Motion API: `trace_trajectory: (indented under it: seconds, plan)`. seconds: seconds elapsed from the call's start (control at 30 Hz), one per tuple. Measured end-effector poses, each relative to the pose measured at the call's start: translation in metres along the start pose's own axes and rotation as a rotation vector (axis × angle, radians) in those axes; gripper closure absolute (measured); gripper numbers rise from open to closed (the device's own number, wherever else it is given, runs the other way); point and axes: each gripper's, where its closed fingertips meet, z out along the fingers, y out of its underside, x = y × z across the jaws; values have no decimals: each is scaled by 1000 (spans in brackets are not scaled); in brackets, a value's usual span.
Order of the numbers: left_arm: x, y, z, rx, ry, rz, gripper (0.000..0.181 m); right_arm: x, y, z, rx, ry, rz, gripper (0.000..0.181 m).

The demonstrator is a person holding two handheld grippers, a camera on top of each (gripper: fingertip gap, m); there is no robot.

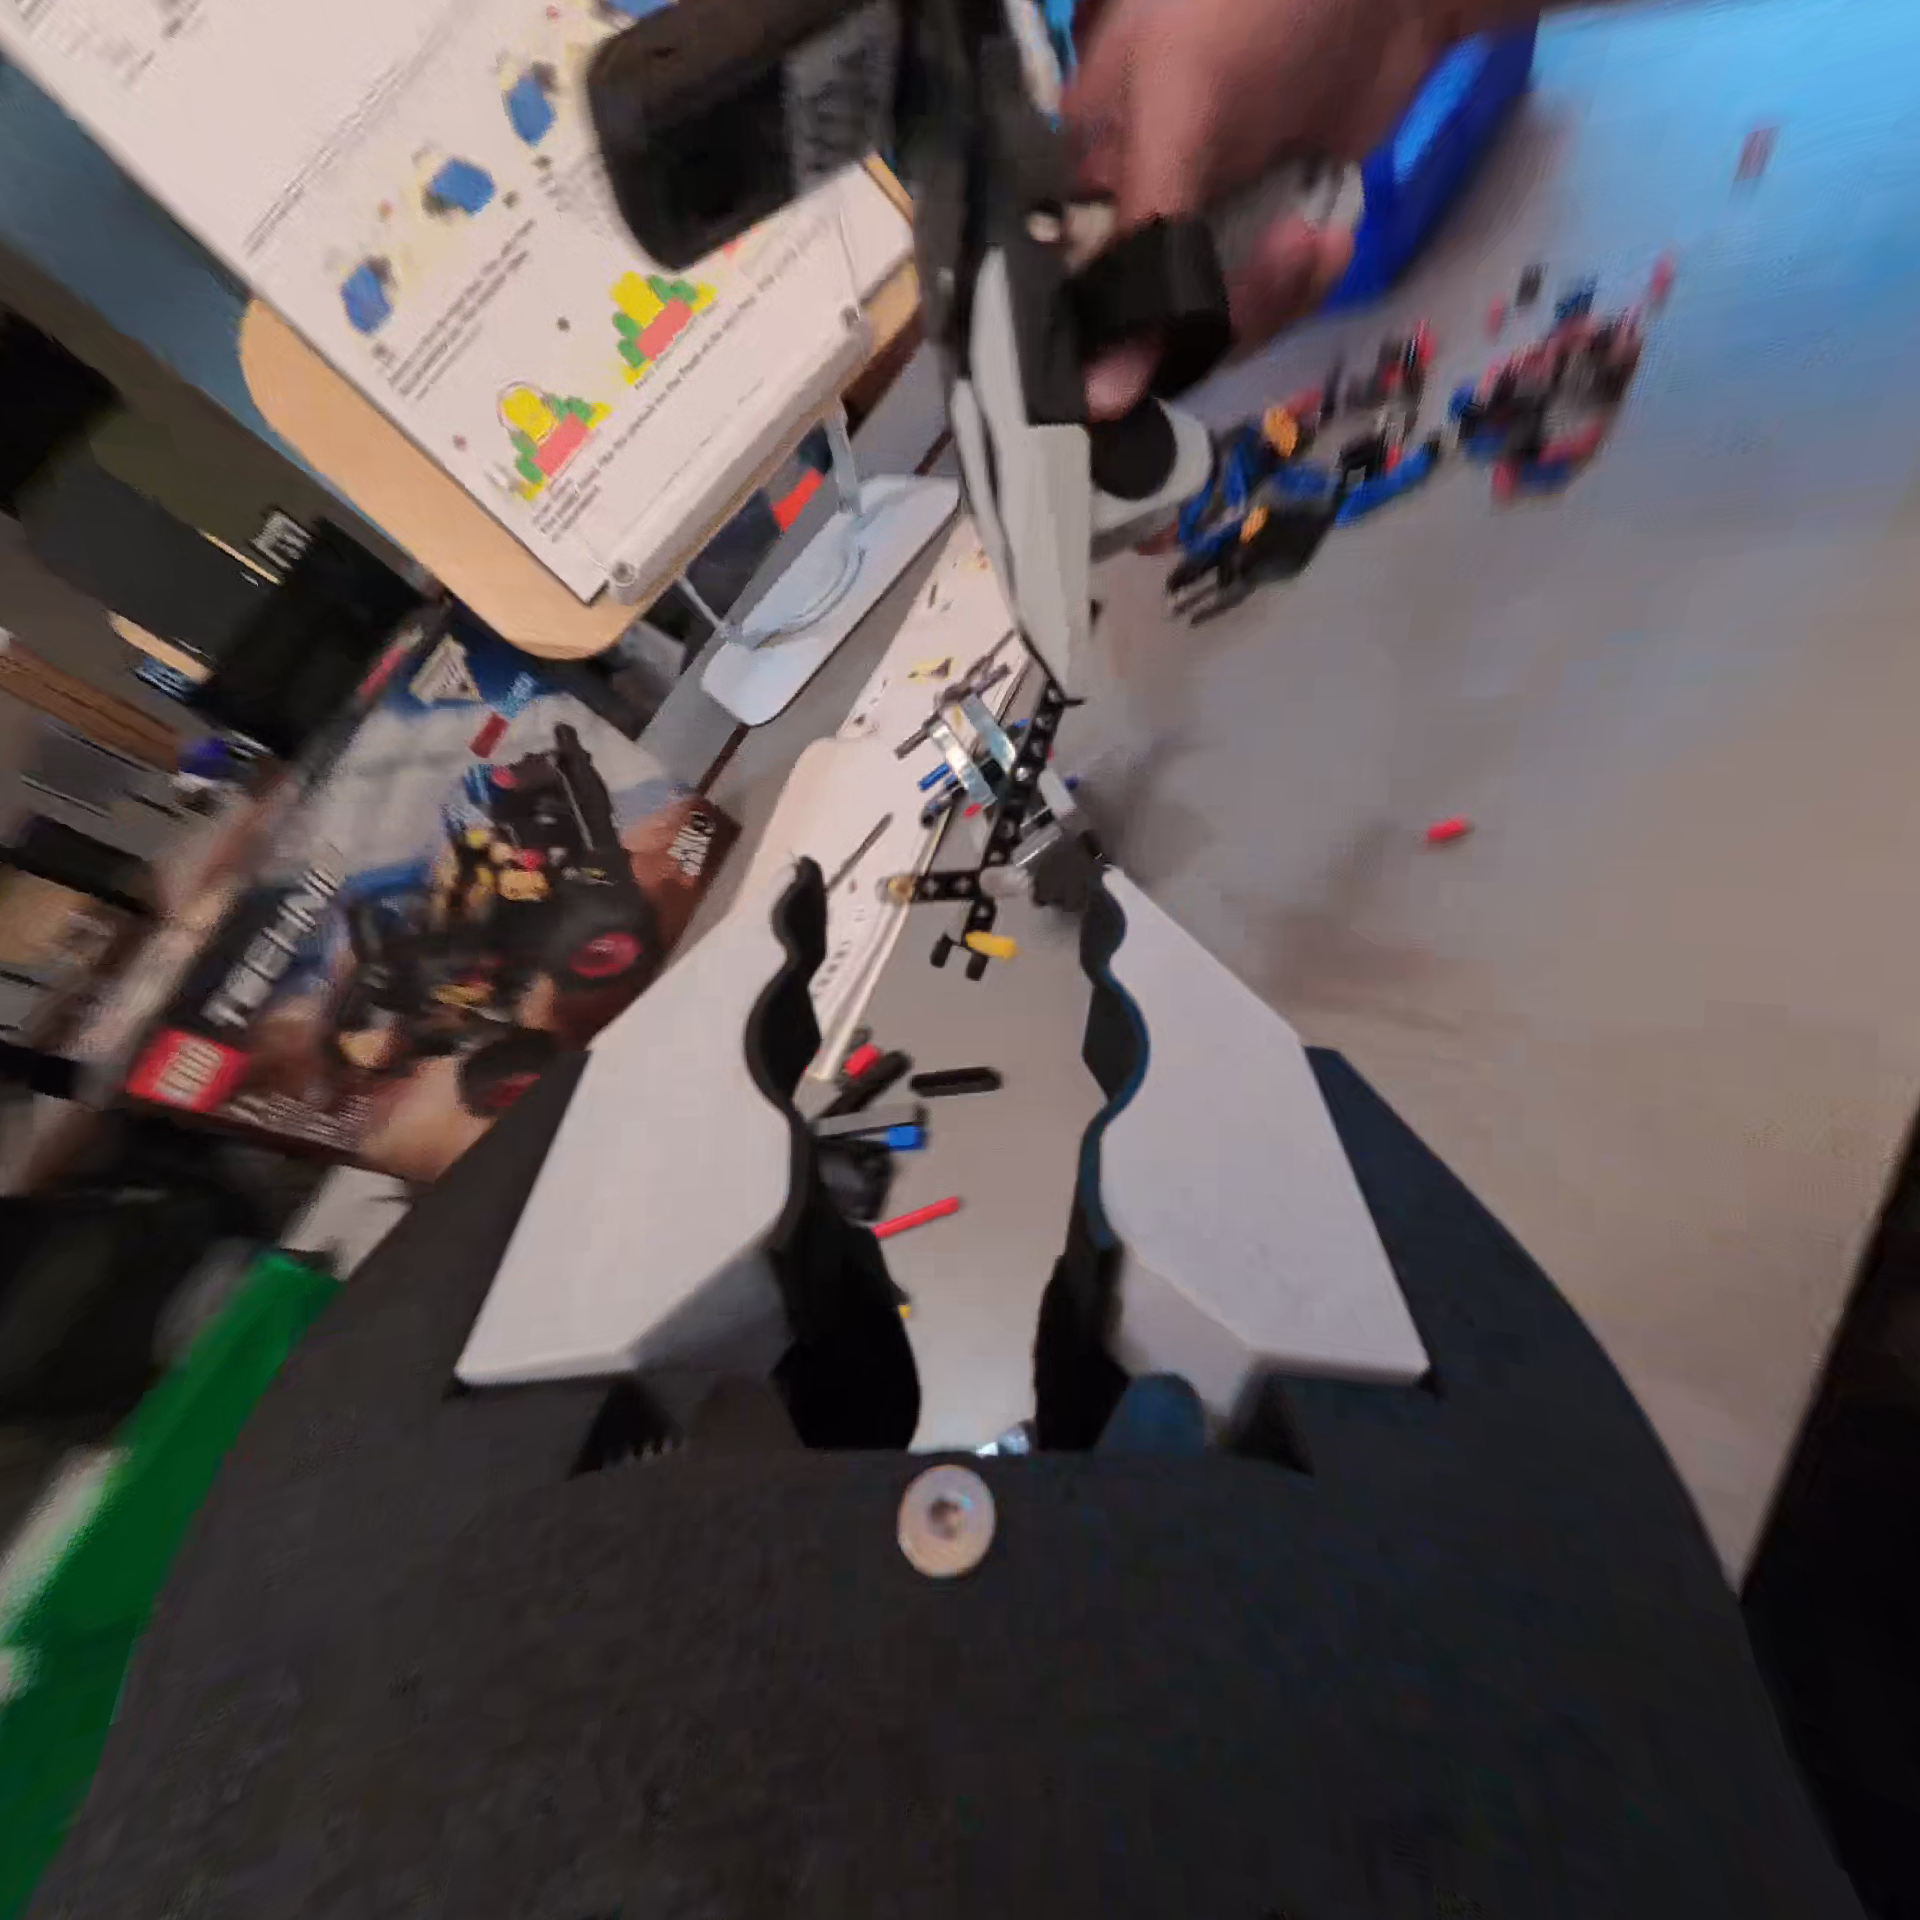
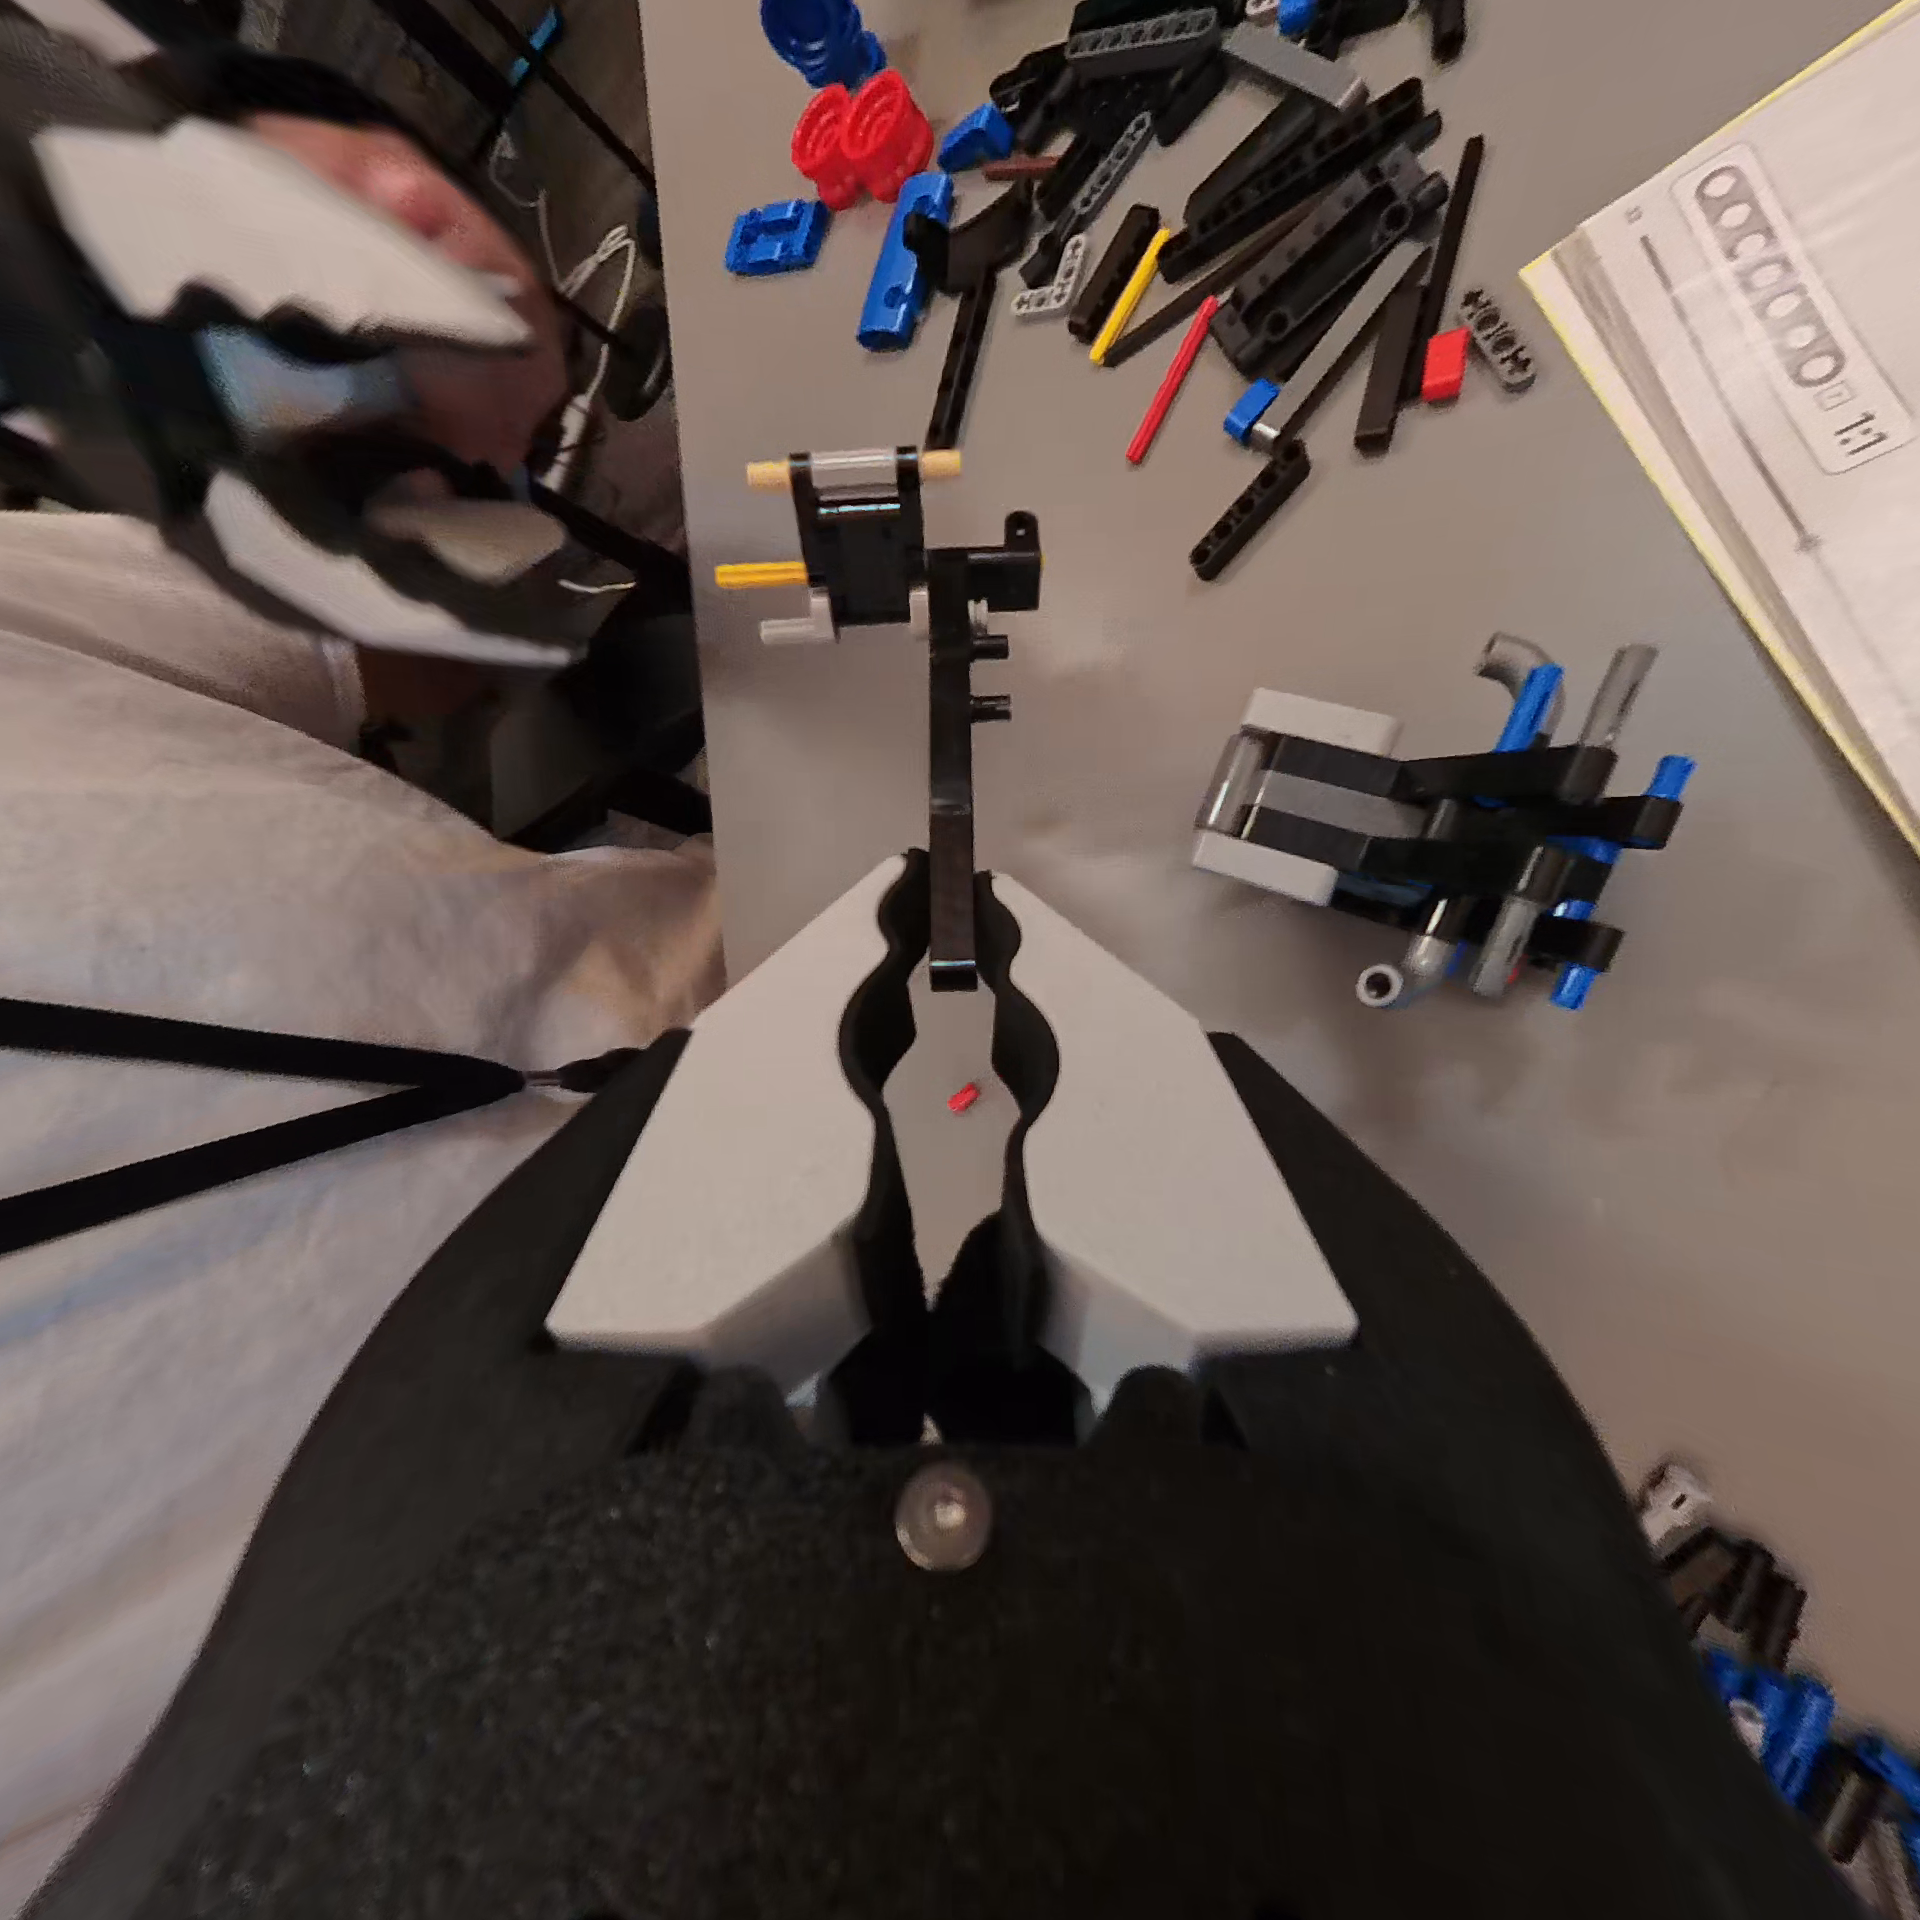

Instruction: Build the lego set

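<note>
My right gripper (image 2: 951,883) is shut on the lower end of a long black beam and holds a small lego assembly (image 2: 956,665) upright above the grey table (image 2: 1195,1195). The assembly's top is a black block with tan and yellow pins (image 2: 862,551). My left gripper (image 1: 951,920) is open and empty. Its fingertips are just short of that assembly (image 1: 997,831), which hangs from the right gripper (image 1: 1029,520) above it. The left gripper also shows blurred in the right wrist view (image 2: 312,416), left of the assembly.
A black, blue and grey sub-assembly (image 2: 1455,831) lies to the right. A pile of loose beams and pins (image 2: 1247,208) and red hubs (image 2: 862,135) lie beyond. An instruction booklet (image 2: 1766,416) is at far right. The set's box (image 1: 416,935) and a sheet on a stand (image 1: 468,260) are at left. There is about 10 centimetres between the tips of the two grippers.
</note>
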Motion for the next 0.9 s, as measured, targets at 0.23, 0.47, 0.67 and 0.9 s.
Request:
trace_trajectory:
  seconds: [0.23,0.47,0.67,0.9]
  plan:
    - [25,7,49,-269,-34,262,141,5,-5,9,37,56,5,174]
    - [33,8,69,-241,-175,285,153,0,-6,0,96,35,-2,174]
    - [60,-22,63,49,-79,-302,161,6,-10,-2,246,-71,67,175]
    - [34,-13,70,573,225,-1540,155,-1,-19,2,391,-211,157,175]
